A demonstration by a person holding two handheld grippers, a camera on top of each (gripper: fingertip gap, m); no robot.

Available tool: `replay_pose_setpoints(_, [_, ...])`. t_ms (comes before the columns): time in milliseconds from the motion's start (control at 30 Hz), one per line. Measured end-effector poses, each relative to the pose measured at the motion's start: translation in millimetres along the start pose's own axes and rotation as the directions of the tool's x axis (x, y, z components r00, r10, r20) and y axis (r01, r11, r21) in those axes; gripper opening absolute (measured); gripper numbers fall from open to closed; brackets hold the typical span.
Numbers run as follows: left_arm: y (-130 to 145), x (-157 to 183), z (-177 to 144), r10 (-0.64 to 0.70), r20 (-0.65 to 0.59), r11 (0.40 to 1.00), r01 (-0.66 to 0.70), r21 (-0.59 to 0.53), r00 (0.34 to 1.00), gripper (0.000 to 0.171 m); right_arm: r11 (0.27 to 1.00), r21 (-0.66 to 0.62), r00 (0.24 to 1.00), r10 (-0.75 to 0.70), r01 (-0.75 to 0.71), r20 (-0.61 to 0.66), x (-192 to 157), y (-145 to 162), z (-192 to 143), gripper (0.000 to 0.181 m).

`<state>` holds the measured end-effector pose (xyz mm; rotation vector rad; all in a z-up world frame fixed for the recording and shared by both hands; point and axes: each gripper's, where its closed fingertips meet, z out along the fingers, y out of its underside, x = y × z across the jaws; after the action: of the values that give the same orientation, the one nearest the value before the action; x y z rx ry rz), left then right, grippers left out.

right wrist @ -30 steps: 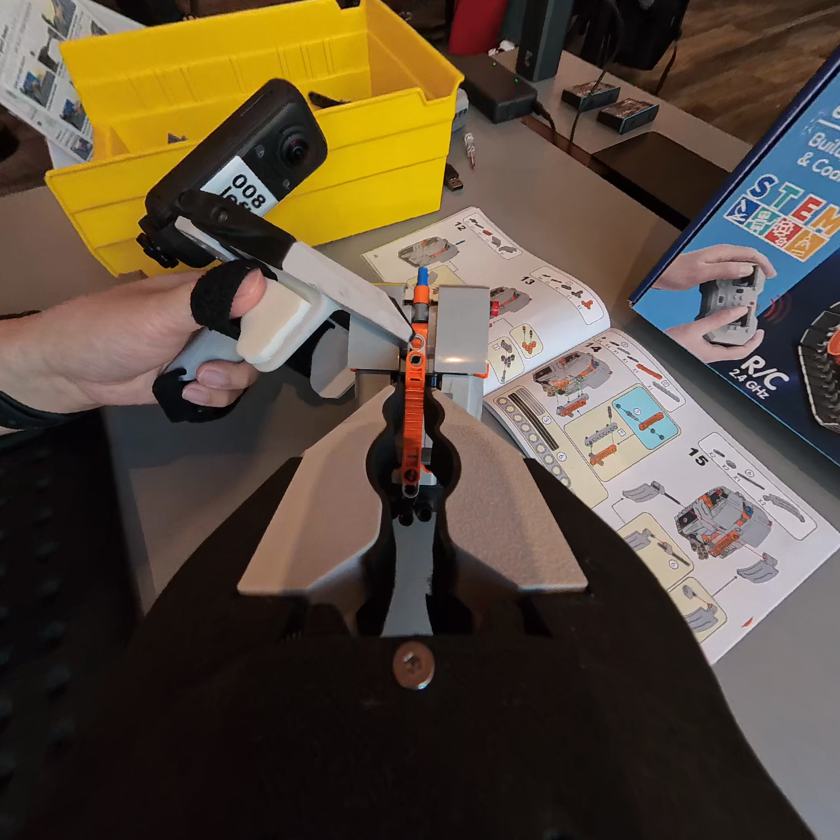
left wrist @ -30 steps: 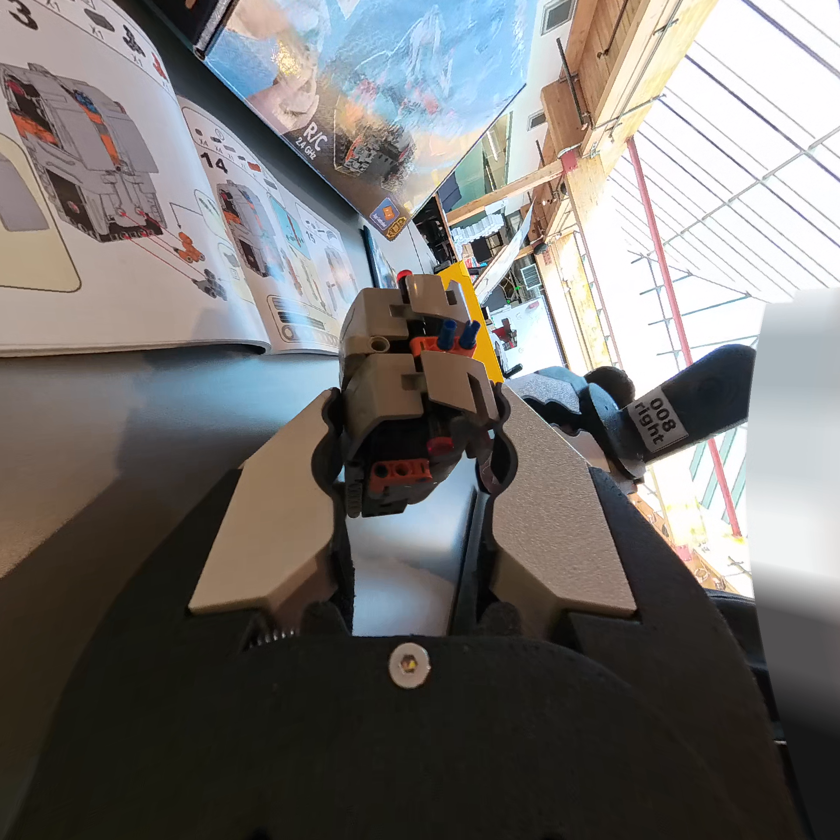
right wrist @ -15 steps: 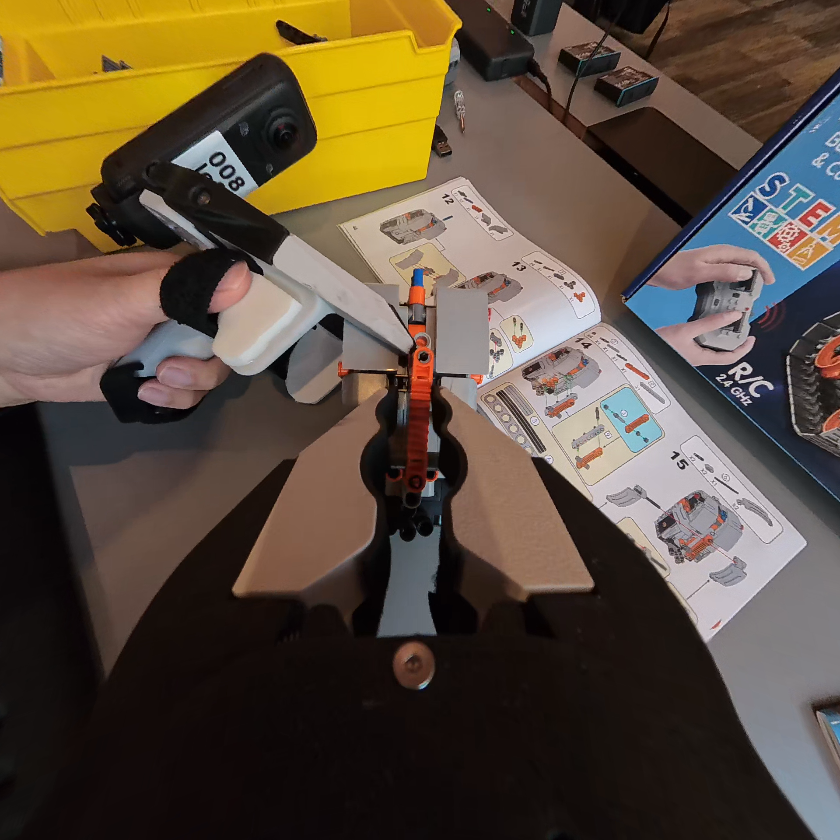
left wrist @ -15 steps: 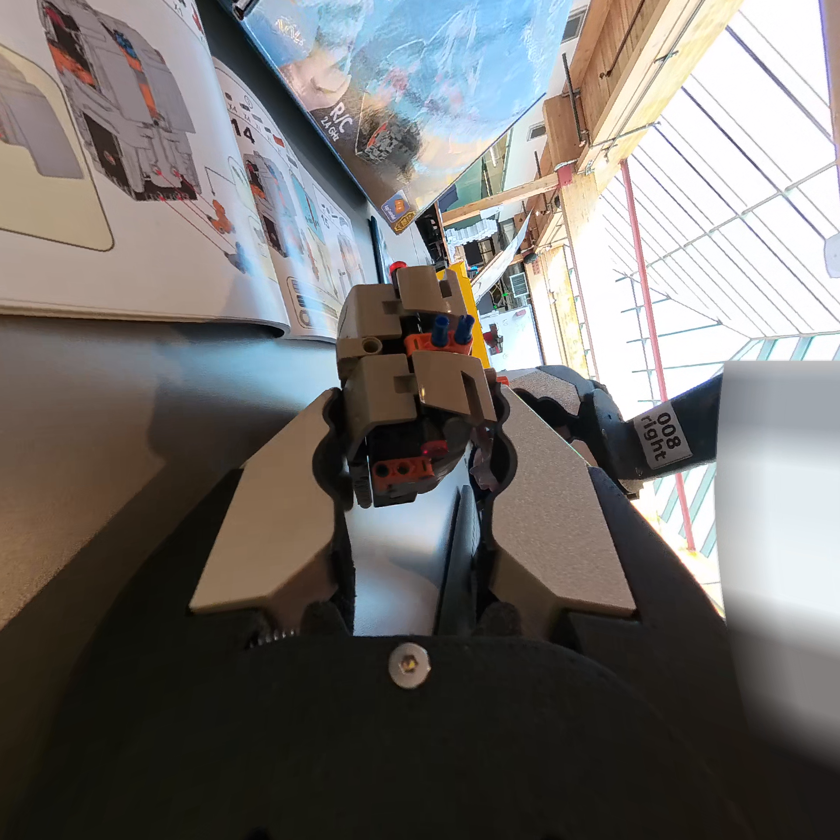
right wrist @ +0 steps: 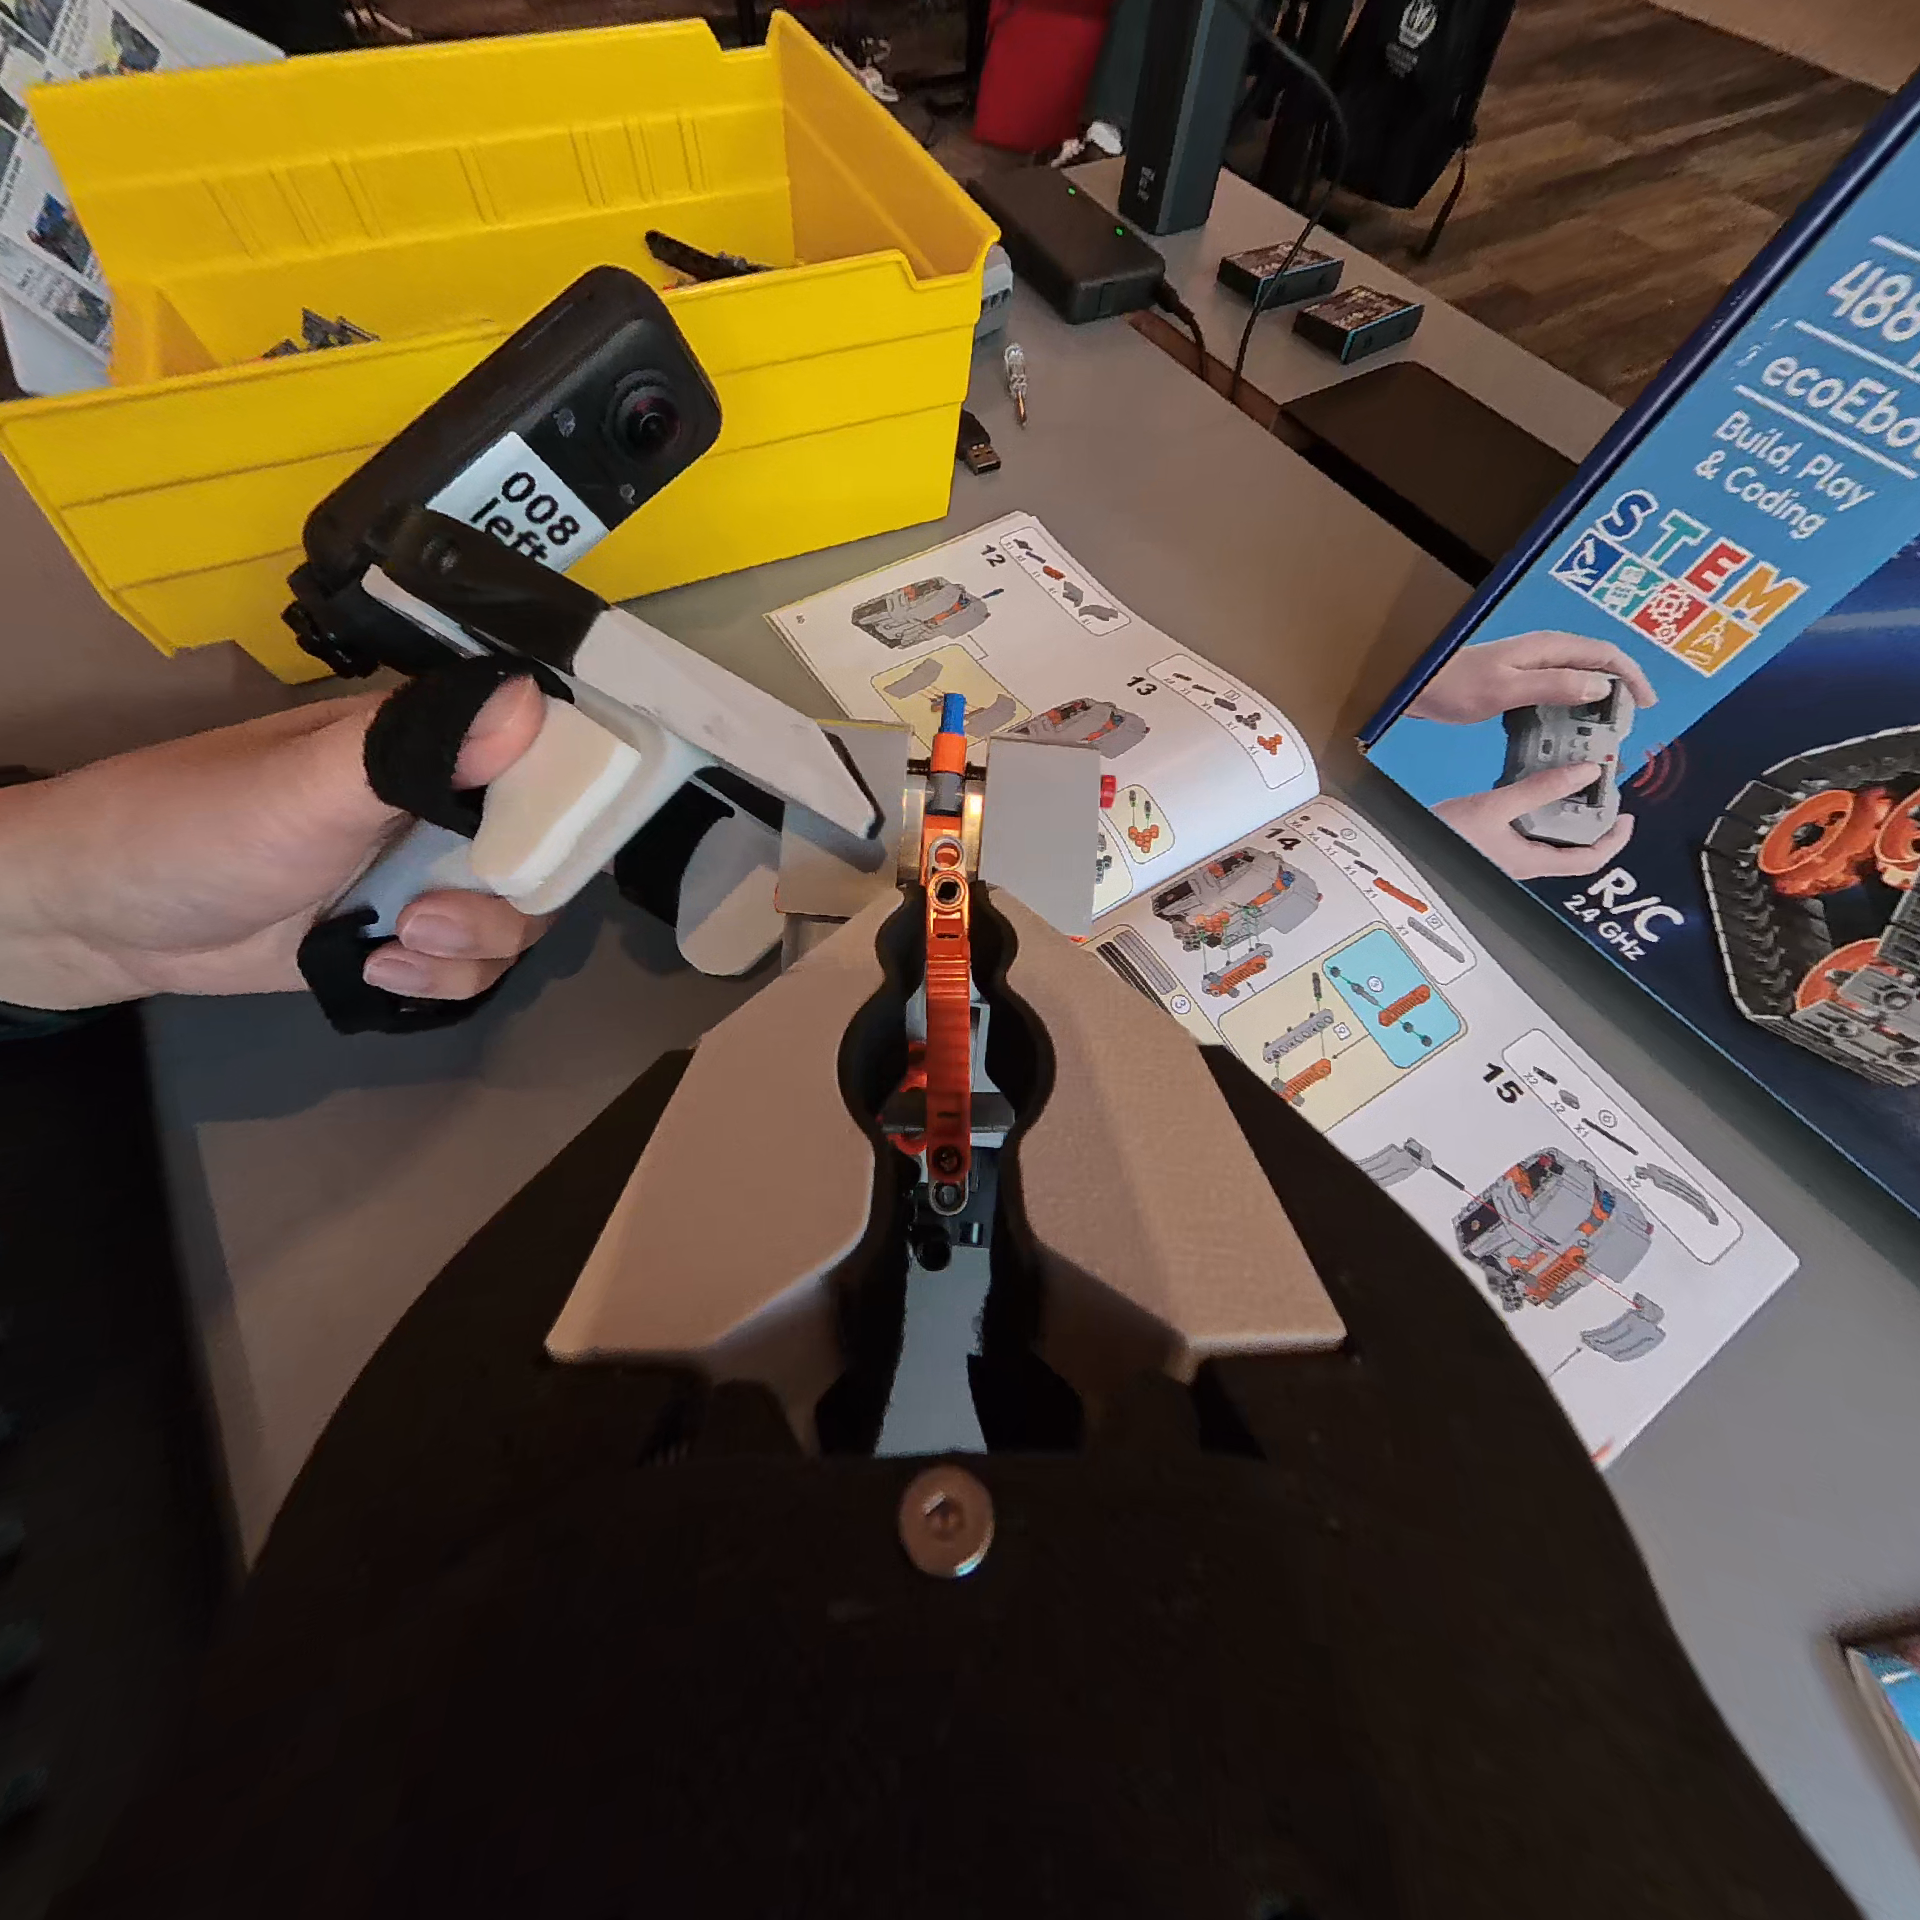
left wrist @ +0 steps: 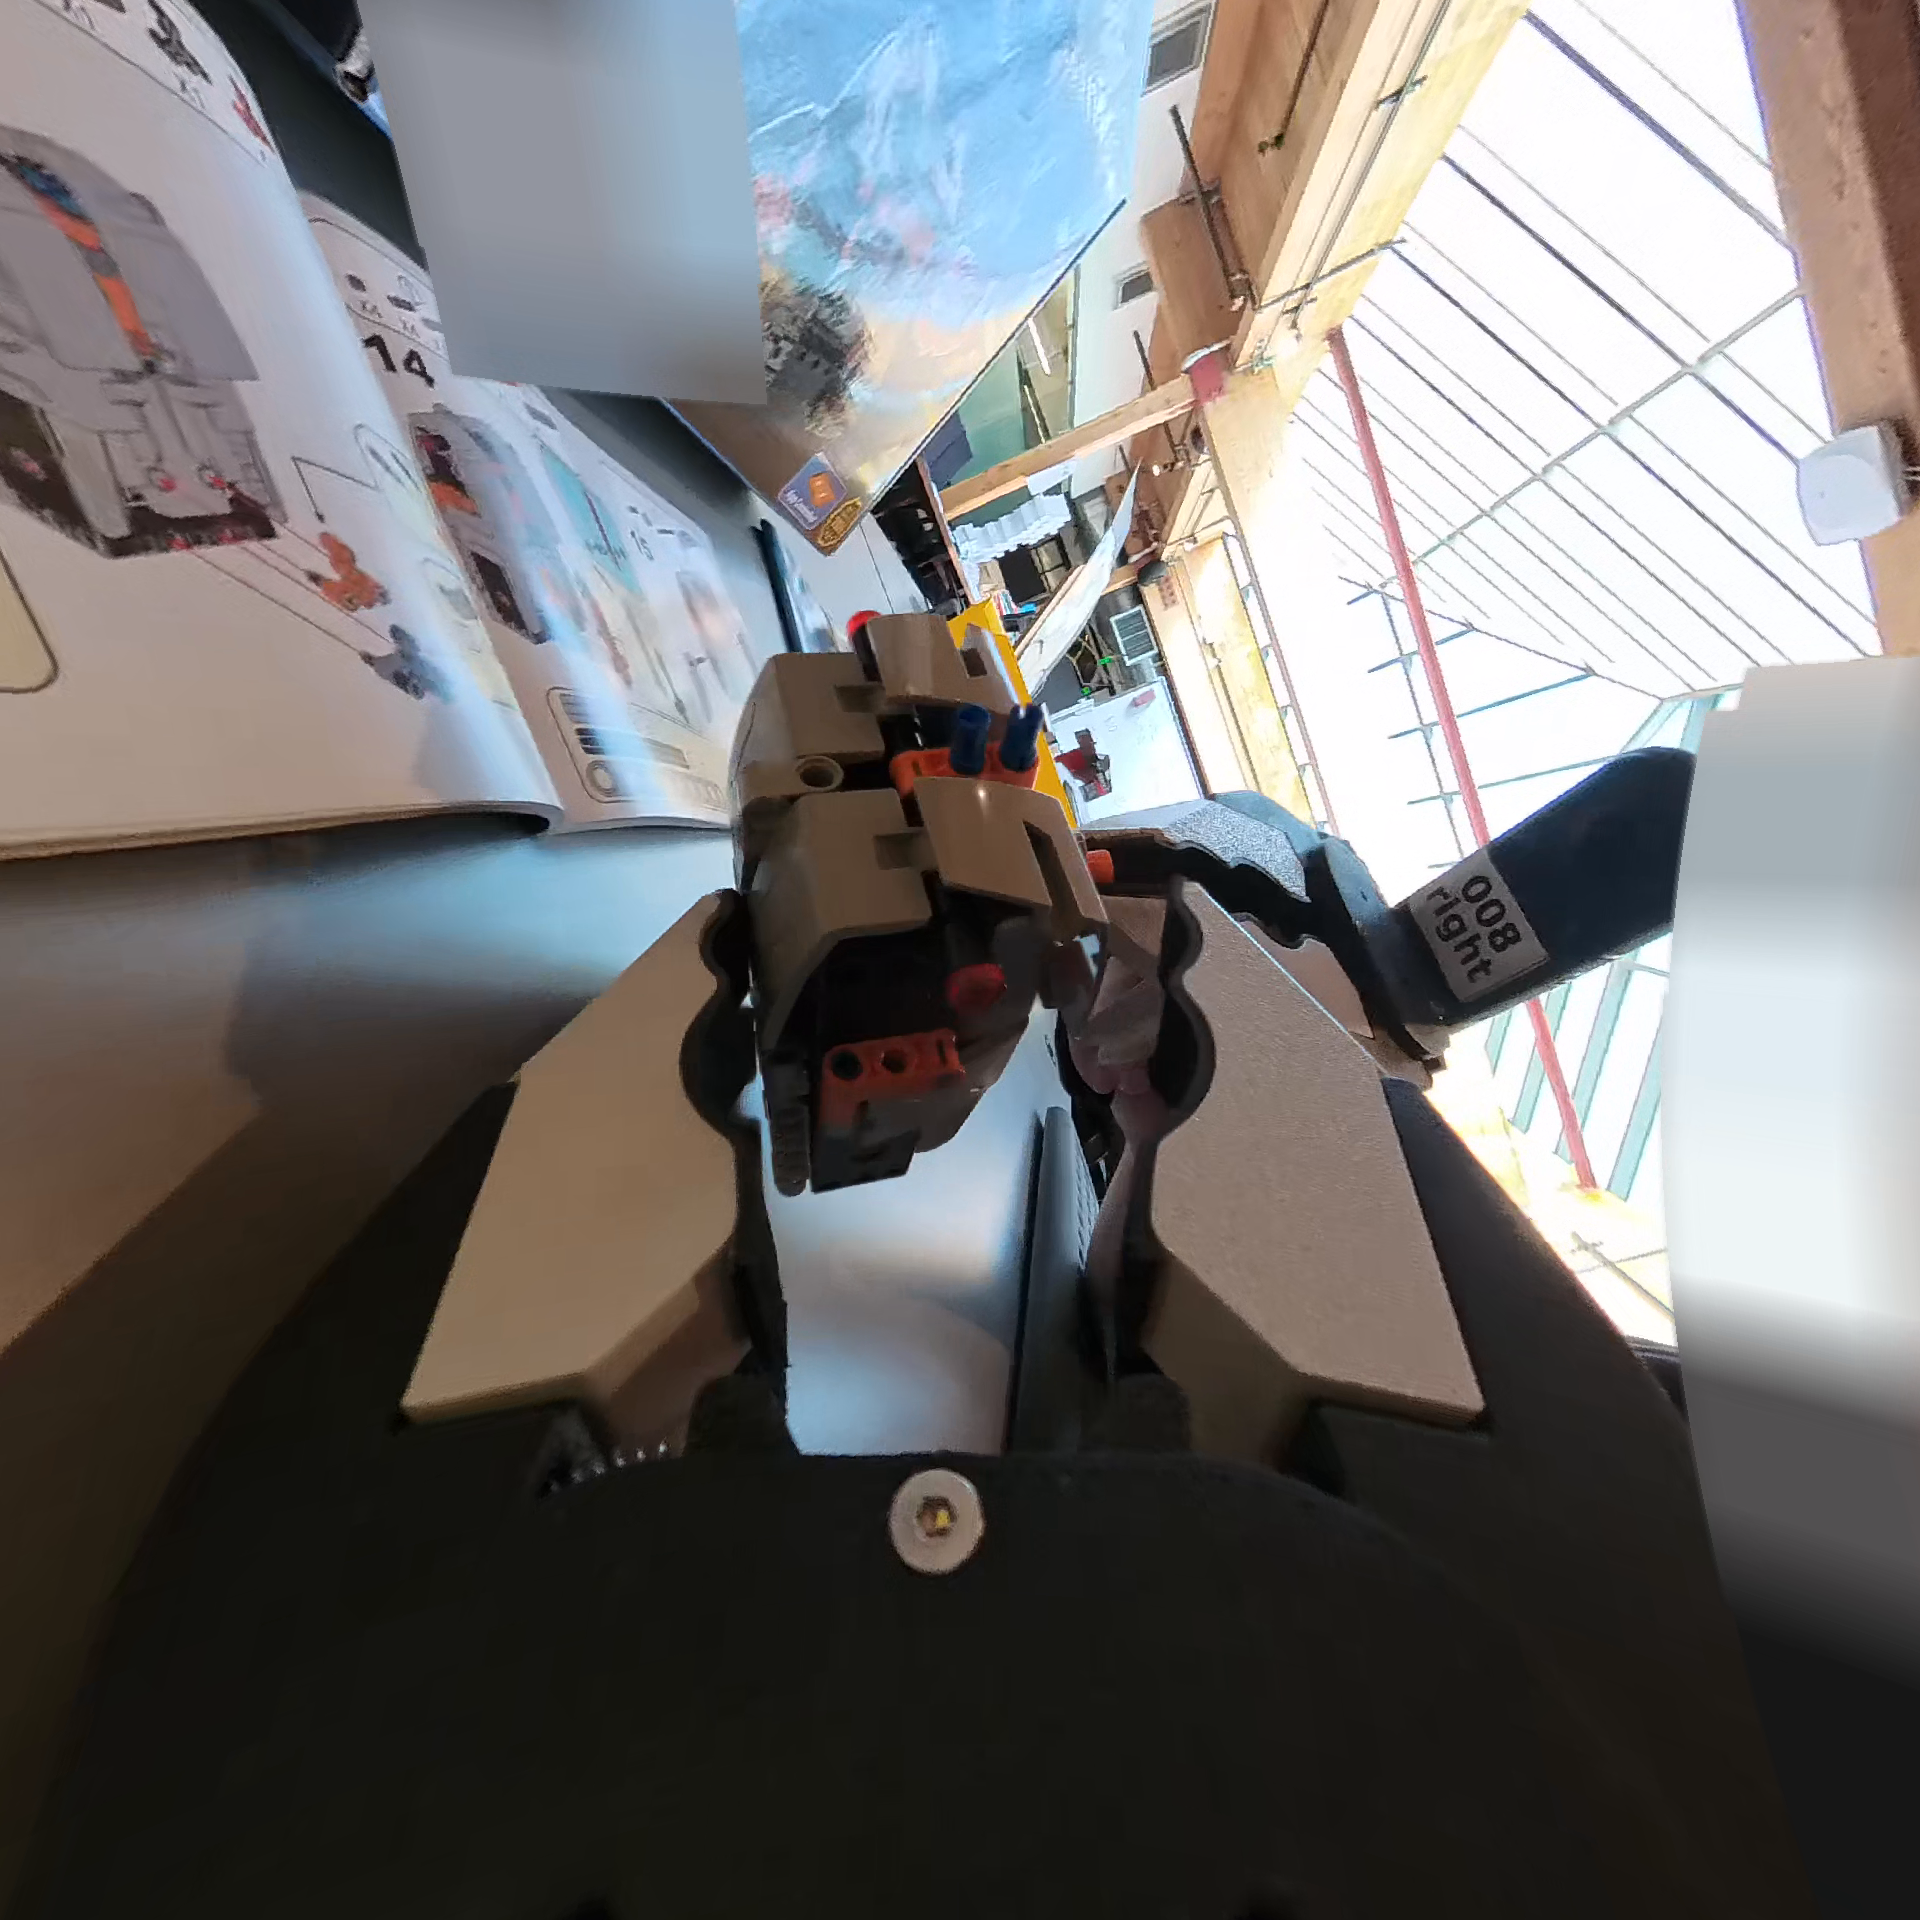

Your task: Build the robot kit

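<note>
Beyond both tongs, the grey table (right wrist: 436, 1143) carries a yellow bin (right wrist: 499, 312) and an open instruction booklet (right wrist: 1299, 987). The left gripper (left wrist: 940, 997) pinches the grey brick model (left wrist: 883, 904); the right gripper (right wrist: 948, 1018) is pressed onto its orange beam (right wrist: 948, 997). Both should hold firm and square.

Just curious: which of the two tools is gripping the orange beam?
The right tool, pinching the upright orange beam. The left tool clamps the grey brick model instead.
</note>
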<state>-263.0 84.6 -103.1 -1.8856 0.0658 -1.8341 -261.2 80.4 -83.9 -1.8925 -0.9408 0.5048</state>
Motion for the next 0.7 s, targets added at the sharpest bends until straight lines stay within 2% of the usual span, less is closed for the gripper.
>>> replay_pose_setpoints(133, [0.1,-5.6,0.9,0.006,0.012,1.0,-0.006,-0.006,1.0,0.067,0.999,0.009,0.999,0.044,-0.044,0.016,-0.1,2.1,-0.3,0.006])
replay_pose_setpoints(267, [-2.6,-2.1,-0.2,-0.049,-0.029,0.999,0.05,0.013,0.998,0.073,0.995,0.013,0.995,0.094,-0.095,0.04,0.9,1.7,-1.3,0.006])
replay_pose_setpoints(333, [-2.8,-3.1,-0.7,-0.052,-0.018,0.999,0.053,0.014,0.998,0.068,0.993,0.016,0.992,0.113,-0.114,0.054,0.5,0.4,-2.0,0.005])
replay_pose_setpoints(700, [-2.1,-5.5,-1.6,-0.066,0.022,0.998,0.066,0.026,0.998,0.066,0.994,-0.016,0.993,0.111,-0.11,0.035,-2.9,1.5,-0.6,0.006])
